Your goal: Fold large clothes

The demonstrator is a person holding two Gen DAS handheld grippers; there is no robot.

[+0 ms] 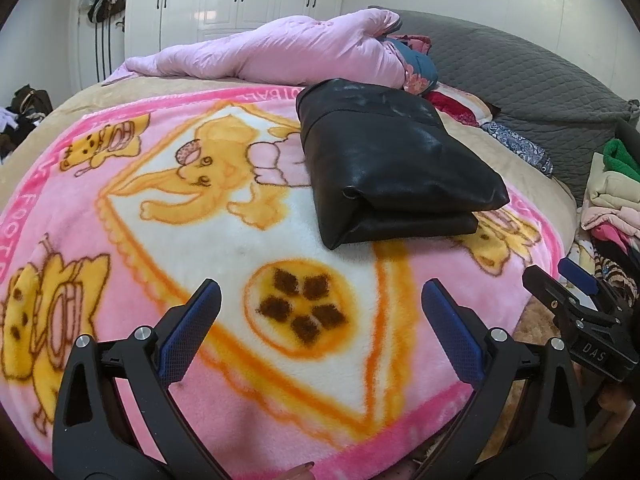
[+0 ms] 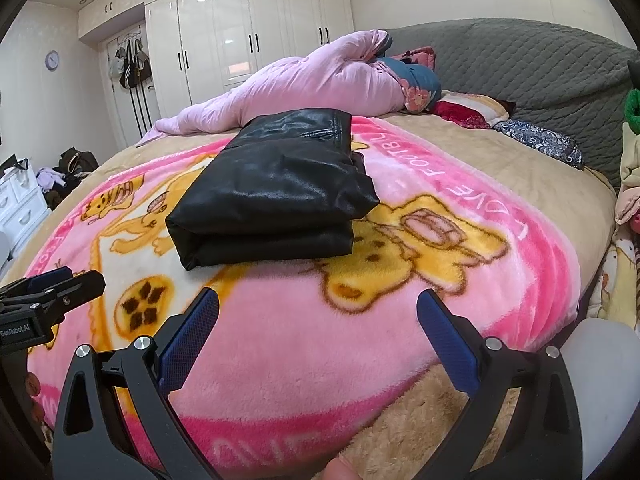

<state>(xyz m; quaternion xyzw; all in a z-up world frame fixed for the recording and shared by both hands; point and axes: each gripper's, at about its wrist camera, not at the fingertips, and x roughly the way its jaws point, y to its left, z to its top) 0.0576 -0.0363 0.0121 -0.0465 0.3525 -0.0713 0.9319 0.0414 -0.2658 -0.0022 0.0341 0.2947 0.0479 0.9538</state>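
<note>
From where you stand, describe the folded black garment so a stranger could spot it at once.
Start at the bed's pink cartoon blanket. On its white centre panel lies the black garment, folded into a thick rectangle. It is the only shiny, leather-like thing there; the pink quilt behind it is matte and rumpled.

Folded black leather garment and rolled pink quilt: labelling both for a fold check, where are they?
Folded black leather garment (image 2: pixel 276 184), right wrist view, top face.
Rolled pink quilt (image 1: pixel 288 50), left wrist view, middle.
</note>
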